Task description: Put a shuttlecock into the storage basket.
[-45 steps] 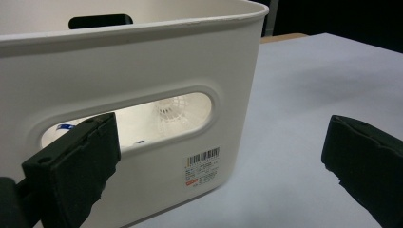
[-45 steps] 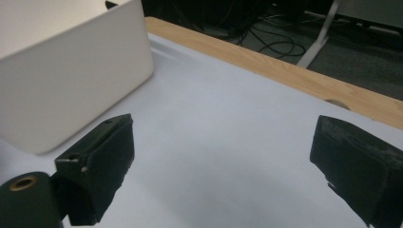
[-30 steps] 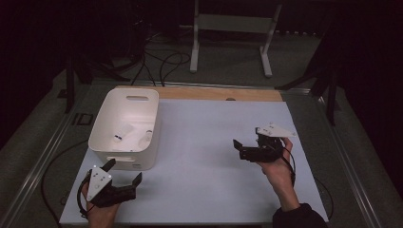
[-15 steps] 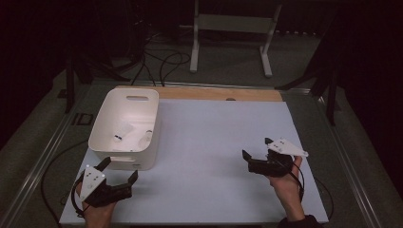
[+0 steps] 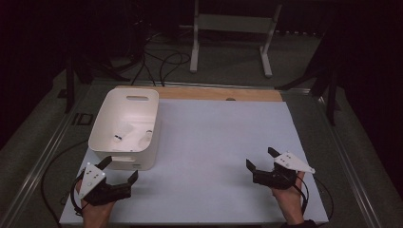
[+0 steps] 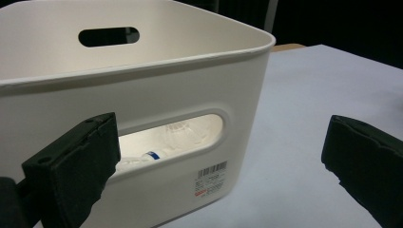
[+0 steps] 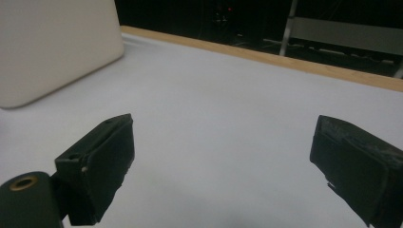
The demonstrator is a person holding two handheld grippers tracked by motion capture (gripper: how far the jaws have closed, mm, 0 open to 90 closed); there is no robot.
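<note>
A white plastic bin (image 5: 124, 127) with handle slots stands at the table's left. Small white items with a blue mark (image 5: 119, 137) lie inside it; through the near slot in the left gripper view I see the white items (image 6: 183, 133). My left gripper (image 5: 119, 171) is open, low at the front left, just before the bin (image 6: 142, 95), nothing between its jaws. My right gripper (image 5: 260, 159) is open at the front right over bare tabletop, held in a hand. In the right gripper view the right gripper (image 7: 223, 161) holds nothing, with the bin's corner (image 7: 57, 47) far off.
The white tabletop (image 5: 214, 142) has a wooden strip (image 5: 218, 93) along its far edge. A metal stand (image 5: 233, 28) and cables (image 5: 161, 61) lie on the dark floor behind. Metal rails run along both table sides.
Both grippers have drawn back toward the table's front edge. The right one came down from mid-table to the front right; the left one slid slightly left and nearer.
</note>
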